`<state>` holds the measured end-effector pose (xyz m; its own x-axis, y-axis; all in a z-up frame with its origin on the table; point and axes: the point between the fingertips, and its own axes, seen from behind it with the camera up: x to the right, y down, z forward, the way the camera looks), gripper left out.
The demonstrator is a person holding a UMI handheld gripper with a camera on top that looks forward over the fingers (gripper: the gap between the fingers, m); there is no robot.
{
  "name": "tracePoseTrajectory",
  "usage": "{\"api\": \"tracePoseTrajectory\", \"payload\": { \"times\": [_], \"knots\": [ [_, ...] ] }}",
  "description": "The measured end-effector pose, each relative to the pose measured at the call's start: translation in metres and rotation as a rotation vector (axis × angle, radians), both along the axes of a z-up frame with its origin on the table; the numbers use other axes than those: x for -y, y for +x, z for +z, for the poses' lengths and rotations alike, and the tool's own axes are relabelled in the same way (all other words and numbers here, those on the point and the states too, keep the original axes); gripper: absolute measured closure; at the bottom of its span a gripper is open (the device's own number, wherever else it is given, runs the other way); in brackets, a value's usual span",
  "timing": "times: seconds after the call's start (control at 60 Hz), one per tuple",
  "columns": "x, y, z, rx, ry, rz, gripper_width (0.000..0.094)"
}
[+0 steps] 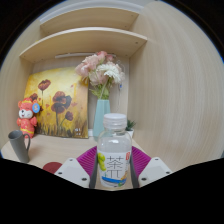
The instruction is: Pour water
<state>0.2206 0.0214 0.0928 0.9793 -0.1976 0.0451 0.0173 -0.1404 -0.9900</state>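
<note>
A clear plastic bottle with a white cap and a white label printed with a large character stands upright between my fingers. Both purple pads press against its sides, so my gripper is shut on it. A grey mug stands on the wooden table, beyond my fingers and off to the left. The bottle's base is hidden below the fingers.
A small orange toy figure stands behind the mug. A painting of poppies leans on the wall. A light blue vase of pink flowers stands directly behind the bottle. A red coaster lies on the table. Wooden shelves hang above.
</note>
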Motion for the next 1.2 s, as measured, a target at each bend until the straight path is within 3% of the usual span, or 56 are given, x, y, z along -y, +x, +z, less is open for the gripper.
{"api": "tracePoseTrajectory", "payload": {
  "times": [0.15,0.3,0.4,0.783,0.883,1.2],
  "knots": [
    [0.000,0.001,0.002,-0.001,0.021,-0.010,0.0554],
    [0.001,0.000,0.001,0.017,-0.004,-0.005,0.0555],
    [-0.003,-0.016,0.008,0.117,-0.028,0.047,0.0557],
    [-0.011,-0.139,0.095,1.130,0.003,0.184,0.0556],
    [-0.017,-0.168,0.098,1.319,0.010,0.236,0.0558],
    [-0.026,-0.249,0.103,1.898,0.119,0.288,0.0559]
  ]
}}
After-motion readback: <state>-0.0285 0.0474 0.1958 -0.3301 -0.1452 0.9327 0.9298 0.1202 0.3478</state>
